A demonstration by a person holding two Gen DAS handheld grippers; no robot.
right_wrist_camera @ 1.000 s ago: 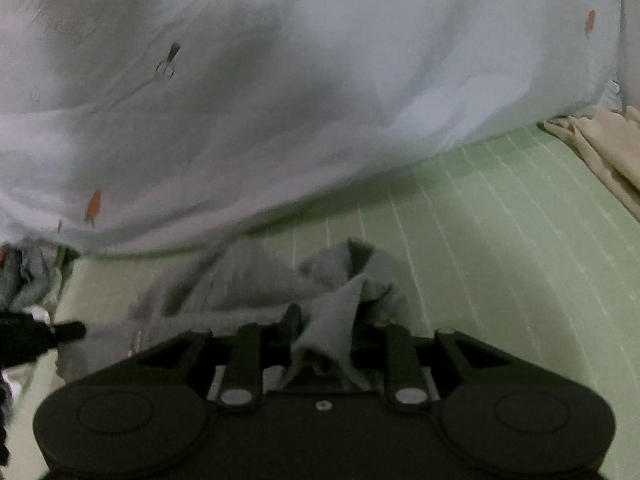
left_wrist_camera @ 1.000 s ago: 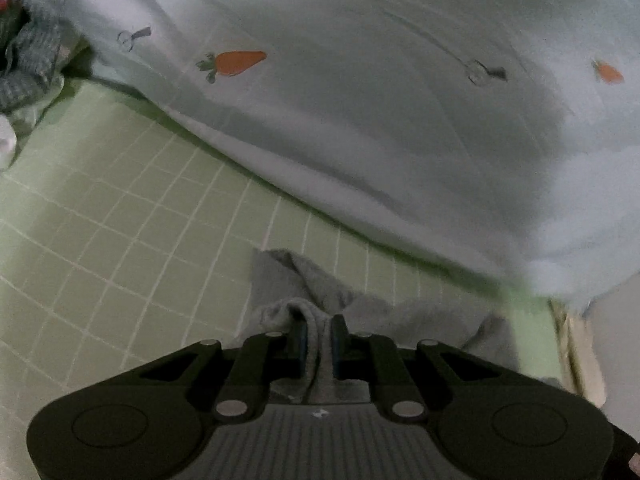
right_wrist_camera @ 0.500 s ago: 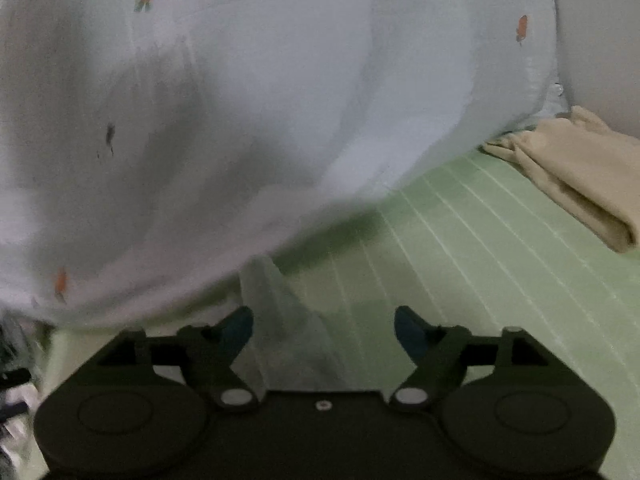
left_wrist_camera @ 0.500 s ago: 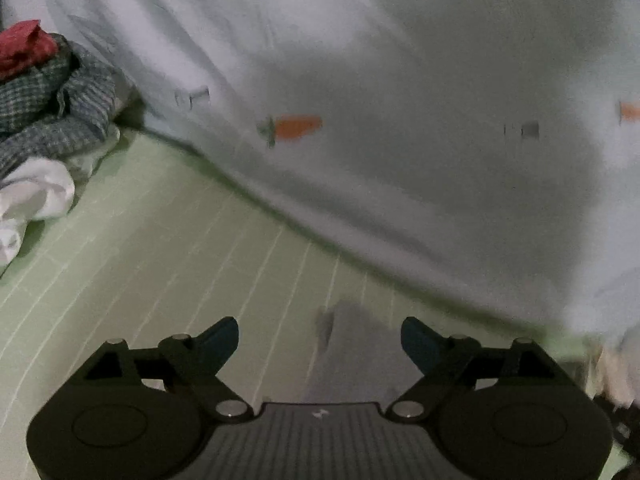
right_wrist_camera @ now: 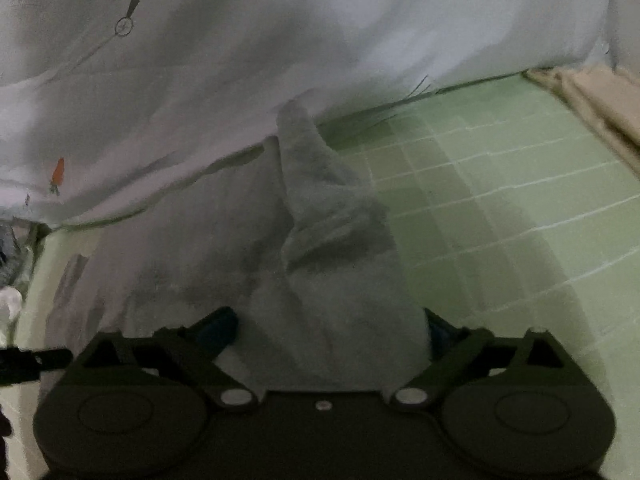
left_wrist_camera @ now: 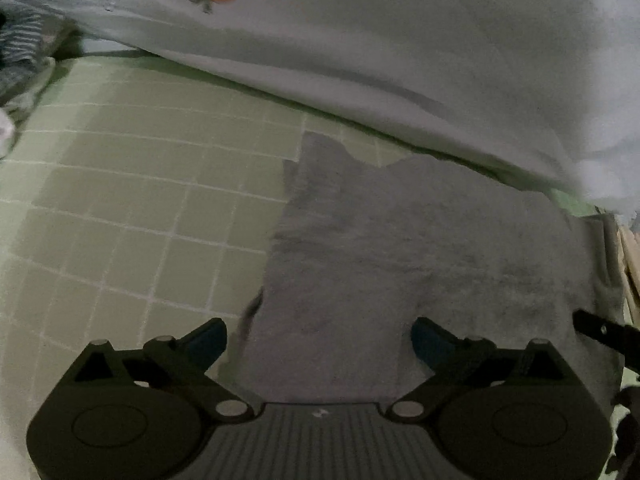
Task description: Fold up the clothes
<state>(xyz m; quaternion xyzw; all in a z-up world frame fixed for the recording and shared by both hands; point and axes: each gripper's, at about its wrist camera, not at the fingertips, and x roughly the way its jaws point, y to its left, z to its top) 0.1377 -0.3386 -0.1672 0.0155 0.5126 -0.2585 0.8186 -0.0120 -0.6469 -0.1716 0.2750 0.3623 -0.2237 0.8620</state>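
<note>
While the pale carrot-print quilt (left_wrist_camera: 400, 40) fills the back, a green checked sheet (left_wrist_camera: 140, 200) runs under everything. Grey garment (left_wrist_camera: 400, 248) lies on the sheet w/ its far edge by the quilt, one corner humped up (right_wrist_camera: 316, 184). L gripper (left_wrist_camera: 318, 338) & R gripper (right_wrist_camera: 332, 326) jaws just sprang wide; cloth sits btwn them, ungripped. Beige fabric (right_wrist_camera: 600, 104) far right.

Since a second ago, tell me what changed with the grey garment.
Both grippers, left gripper and right gripper, let go: their jaws have just been opening, and the soft grey garment dropped flat onto the green checked sheet. The white carrot-print quilt stays behind.
</note>
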